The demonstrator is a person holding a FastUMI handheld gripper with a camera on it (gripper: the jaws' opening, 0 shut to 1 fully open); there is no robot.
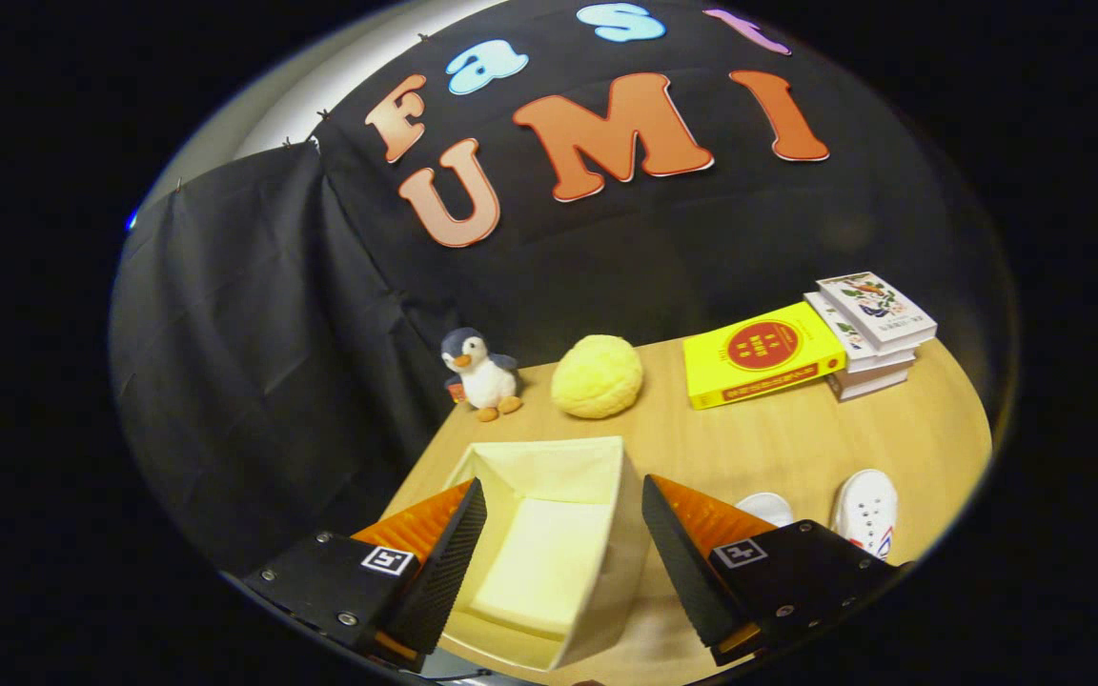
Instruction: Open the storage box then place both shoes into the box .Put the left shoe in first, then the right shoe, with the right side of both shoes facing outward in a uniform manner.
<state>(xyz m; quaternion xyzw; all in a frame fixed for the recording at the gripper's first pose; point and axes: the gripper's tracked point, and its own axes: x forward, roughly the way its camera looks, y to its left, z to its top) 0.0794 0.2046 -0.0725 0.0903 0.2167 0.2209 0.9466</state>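
A cream storage box (597, 457) stands with its top uncovered on the wooden table, its hollow inside lying between my two fingers and just below them. My gripper (563, 553) is open above the box, holding nothing. Two white shoes sit to the right of the box: one shoe (866, 510) shows its toe beyond my right finger, and the other shoe (766, 507) peeks out just behind that finger, mostly hidden.
At the back of the table (797, 438) stand a plush penguin (479, 373) and a yellow fluffy ball (597, 376). A yellow book (761, 355) and a stack of books (873, 333) lie at the far right.
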